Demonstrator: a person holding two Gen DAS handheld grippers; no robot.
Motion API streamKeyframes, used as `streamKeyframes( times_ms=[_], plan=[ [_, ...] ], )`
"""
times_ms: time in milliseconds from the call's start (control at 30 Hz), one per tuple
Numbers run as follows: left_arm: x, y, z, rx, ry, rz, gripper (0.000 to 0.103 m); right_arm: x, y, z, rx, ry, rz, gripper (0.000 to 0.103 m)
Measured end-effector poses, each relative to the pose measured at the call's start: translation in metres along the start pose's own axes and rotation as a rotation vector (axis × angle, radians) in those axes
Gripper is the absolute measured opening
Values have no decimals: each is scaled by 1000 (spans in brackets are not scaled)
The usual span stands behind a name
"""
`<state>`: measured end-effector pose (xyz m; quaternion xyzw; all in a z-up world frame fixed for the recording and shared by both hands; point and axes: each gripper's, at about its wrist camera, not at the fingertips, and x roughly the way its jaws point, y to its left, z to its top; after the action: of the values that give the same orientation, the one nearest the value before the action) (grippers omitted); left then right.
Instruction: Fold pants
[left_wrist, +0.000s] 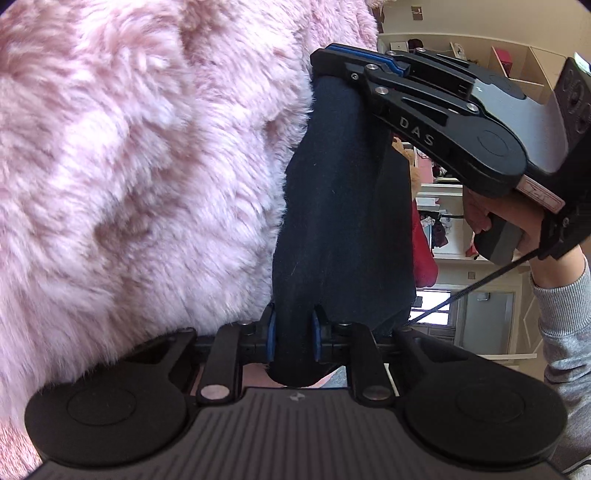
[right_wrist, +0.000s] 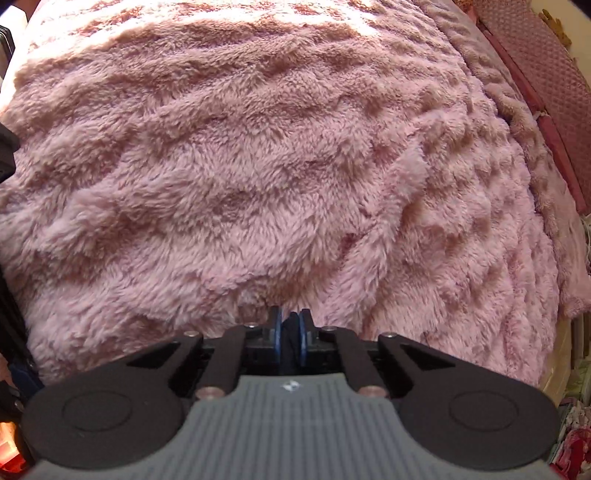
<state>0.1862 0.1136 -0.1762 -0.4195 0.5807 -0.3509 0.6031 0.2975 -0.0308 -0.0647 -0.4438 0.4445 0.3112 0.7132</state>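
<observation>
The dark pants (left_wrist: 332, 206) hung bunched in the air over the pink fleece blanket (right_wrist: 280, 155), the left gripper (left_wrist: 294, 334) pinching 1 end with a narrow gap and the right gripper (right_wrist: 291, 341) nearly fully closed on the other end. This looked like the lift before laying out; next, they likely needed spreading flat on the blanket. No containers showed.
</observation>
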Motion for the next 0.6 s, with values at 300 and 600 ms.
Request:
streamKeyframes(
  times_ms=[300,600],
  plan=[
    [3,-24,-5,98,-15,89,34,2,-36,9,207,-89,72,3],
    [-3,-65,-14,136,-170,275,49,-64,-49,-41,605,-413,28,78]
  ],
)
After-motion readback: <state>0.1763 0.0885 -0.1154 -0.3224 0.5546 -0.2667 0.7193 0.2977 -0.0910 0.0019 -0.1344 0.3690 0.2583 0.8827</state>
